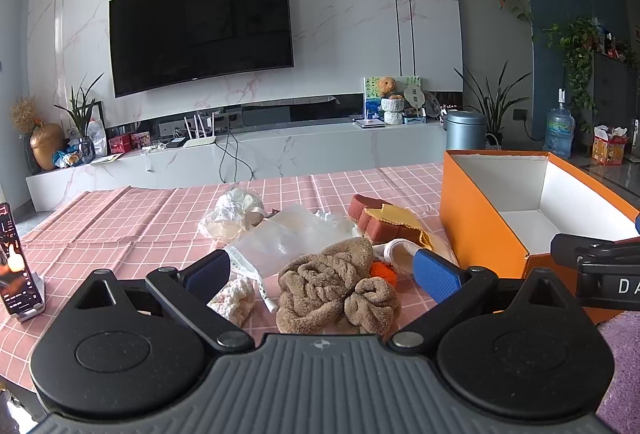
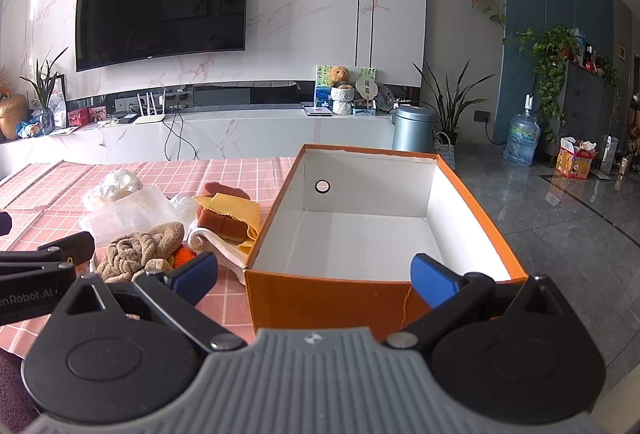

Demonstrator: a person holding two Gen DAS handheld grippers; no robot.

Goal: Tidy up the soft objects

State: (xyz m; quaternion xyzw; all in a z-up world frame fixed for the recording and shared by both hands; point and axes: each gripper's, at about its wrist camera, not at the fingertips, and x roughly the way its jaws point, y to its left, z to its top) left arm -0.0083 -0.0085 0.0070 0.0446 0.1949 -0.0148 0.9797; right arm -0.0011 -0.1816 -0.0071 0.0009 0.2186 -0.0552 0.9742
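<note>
A pile of soft things lies on the pink checked tablecloth [image 1: 120, 218]: a brown towel [image 1: 336, 286], a small orange knit piece [image 1: 385, 271], a cream knit piece [image 1: 236, 298], a red-brown sponge [image 1: 372, 220] under a yellow cloth [image 1: 396, 218], and clear plastic bags [image 1: 288, 238]. An open orange box [image 1: 480, 218] stands to the right, empty inside [image 2: 360, 238]. My left gripper [image 1: 322, 272] is open, its fingers on either side of the brown towel. My right gripper [image 2: 314, 274] is open in front of the box's near wall [image 2: 320, 298].
A phone on a stand [image 1: 14, 266] is at the table's left edge. A purple fabric [image 1: 624, 366] lies at the lower right of the left wrist view. Beyond the table are a TV cabinet [image 1: 240, 154], a bin [image 2: 414, 128] and tiled floor [image 2: 560, 214].
</note>
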